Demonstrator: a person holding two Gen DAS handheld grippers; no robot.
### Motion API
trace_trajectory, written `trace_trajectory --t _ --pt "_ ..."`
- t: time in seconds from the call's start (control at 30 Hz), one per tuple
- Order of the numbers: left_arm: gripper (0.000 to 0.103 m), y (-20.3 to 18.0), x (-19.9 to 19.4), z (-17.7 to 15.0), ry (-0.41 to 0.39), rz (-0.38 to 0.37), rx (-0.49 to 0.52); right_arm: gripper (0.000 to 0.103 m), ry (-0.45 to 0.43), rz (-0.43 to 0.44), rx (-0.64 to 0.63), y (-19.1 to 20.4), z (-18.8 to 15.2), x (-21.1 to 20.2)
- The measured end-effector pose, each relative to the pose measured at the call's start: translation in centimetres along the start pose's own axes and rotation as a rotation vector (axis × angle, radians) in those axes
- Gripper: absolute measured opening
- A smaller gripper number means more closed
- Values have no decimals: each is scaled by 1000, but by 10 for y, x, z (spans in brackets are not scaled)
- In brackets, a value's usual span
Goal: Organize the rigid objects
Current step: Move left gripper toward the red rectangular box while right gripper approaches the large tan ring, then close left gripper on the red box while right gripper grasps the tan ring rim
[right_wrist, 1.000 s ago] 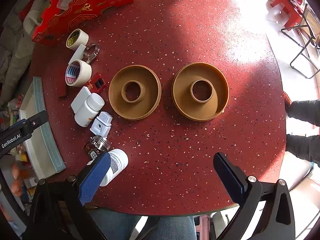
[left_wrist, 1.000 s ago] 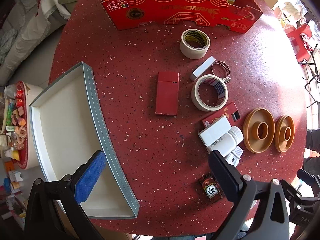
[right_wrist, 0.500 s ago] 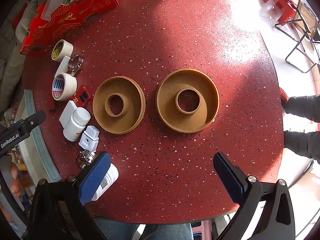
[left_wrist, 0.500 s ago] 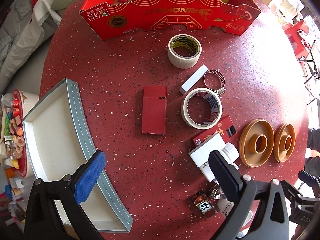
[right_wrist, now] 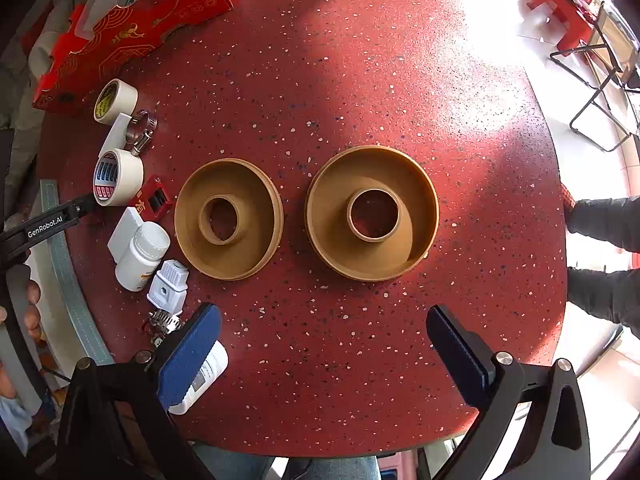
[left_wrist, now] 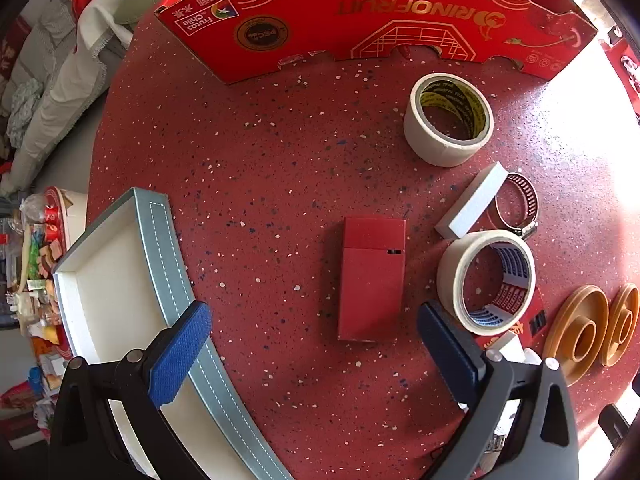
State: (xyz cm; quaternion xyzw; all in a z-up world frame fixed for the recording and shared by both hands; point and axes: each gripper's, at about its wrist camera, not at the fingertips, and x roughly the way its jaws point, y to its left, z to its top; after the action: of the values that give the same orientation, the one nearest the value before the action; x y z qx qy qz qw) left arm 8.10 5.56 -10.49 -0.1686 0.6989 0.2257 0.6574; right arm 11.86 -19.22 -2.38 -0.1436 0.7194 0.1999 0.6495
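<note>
My left gripper (left_wrist: 316, 344) is open and empty above the red table, just in front of a flat red box (left_wrist: 372, 278). Two tape rolls (left_wrist: 448, 120) (left_wrist: 486, 280), a white block (left_wrist: 470, 206) and a hose clamp (left_wrist: 518, 204) lie to its right. A white tray with a grey rim (left_wrist: 168, 248) sits at the left. My right gripper (right_wrist: 324, 352) is open and empty in front of two tan ring-shaped dishes (right_wrist: 230, 218) (right_wrist: 372, 212). A white pill bottle (right_wrist: 142, 256), a white plug (right_wrist: 168, 286) and another white bottle (right_wrist: 204, 376) lie at its left.
A large red cardboard fruit box (left_wrist: 360, 12) stands at the table's far edge. A small red packet (right_wrist: 154, 198) lies by the tape. The left gripper's arm (right_wrist: 44, 226) shows at the left in the right wrist view. Chairs (right_wrist: 592, 52) stand beyond the table.
My left gripper has moved forward and lower toward the flat red box, which now looks much larger. My right gripper has shifted slightly toward the two tan dishes. Both stay open.
</note>
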Motion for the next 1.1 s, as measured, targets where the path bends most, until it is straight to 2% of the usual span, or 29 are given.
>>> trace_trajectory --t 0.2,0.23,0.3,0.4,0.5,0.63,0.73,0.93,1.0,1.07,1.1 --pt "103 -4 11 5 -38 -50 4 103 -12 -23 17 -3 5 11" --pt "103 -2 11 4 -47 -32 7 103 -10 -28 23 -7 8 11" --pt "103 2 18 3 -58 55 11 103 -18 -54 36 -13 12 14" --pt "103 21 30 -2 -42 5 -37 103 -25 -76 54 -26 20 18" --pt "103 26 36 -8 -41 0 -33 103 -14 -109 47 -36 24 25" --pt "103 15 41 -13 -47 -34 -7 103 5 -60 5 -37 27 44" --pt "103 10 47 -15 -51 -57 -11 103 5 -91 -32 -36 34 51" --pt "103 8 60 -15 -70 -91 -10 103 -8 -80 -83 -30 55 68" --pt "103 12 63 -18 -68 -116 -26 103 -7 -85 -87 -29 62 69" --pt "103 27 75 -22 -57 -172 -58 103 -6 -87 -93 -29 67 71" --pt "103 21 81 -14 -69 -171 -59 103 -8 -87 -93 -30 69 73"
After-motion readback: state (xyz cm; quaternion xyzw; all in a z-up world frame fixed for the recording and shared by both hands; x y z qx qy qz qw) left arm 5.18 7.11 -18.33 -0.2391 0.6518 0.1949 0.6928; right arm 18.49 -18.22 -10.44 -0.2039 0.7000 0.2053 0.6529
